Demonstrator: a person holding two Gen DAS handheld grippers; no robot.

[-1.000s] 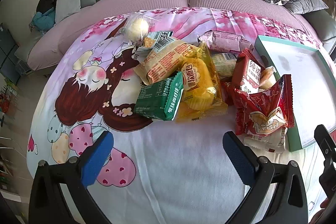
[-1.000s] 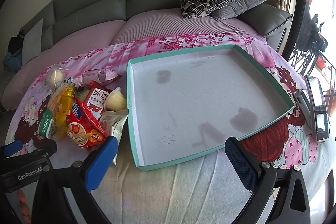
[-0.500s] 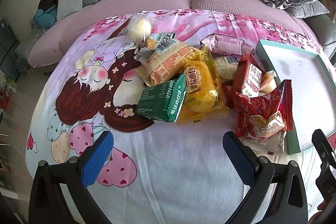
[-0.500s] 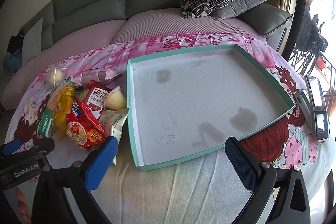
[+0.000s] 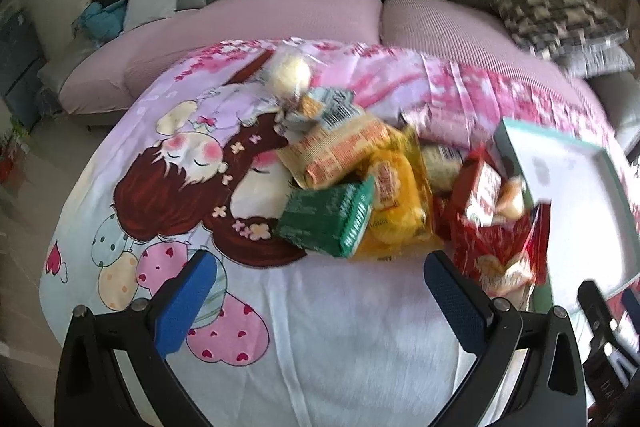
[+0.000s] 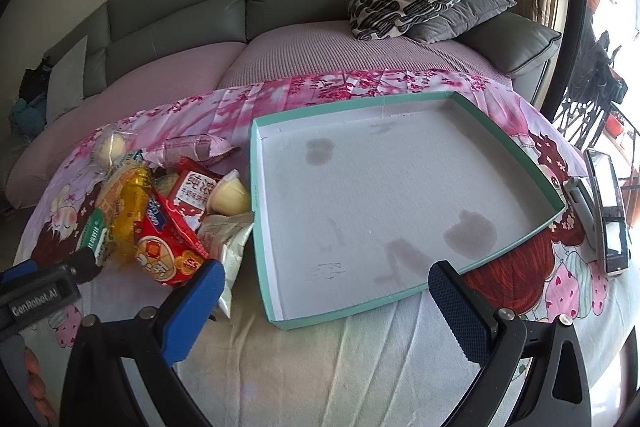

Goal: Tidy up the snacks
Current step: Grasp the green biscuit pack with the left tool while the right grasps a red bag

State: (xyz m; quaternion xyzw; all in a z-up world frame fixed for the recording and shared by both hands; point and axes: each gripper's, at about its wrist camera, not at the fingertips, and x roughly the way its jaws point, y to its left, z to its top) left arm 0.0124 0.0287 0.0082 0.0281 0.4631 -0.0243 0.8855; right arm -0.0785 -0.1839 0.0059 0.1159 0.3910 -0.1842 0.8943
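Starting the sort with nothing moved yet, I hold my left hand-held gripper (image 5: pixel 316 291) and right hand-held gripper (image 6: pixel 326 297) both spread apart and empty, the snack pile (image 5: pixel 384 191) heaped just beside the empty teal box (image 6: pixel 256 187), so next I'd reach for the green packet (image 5: pixel 328 219)

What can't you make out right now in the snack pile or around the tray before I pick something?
- Left wrist view: motion blur smears the print on the green packet and yellow packet.
- Left wrist view: the tray is cut off by the right edge.
- Right wrist view: the white packet is partly hidden by the red packet and the right hand-held gripper.
- How many snacks lie under the pile is hidden in both views.
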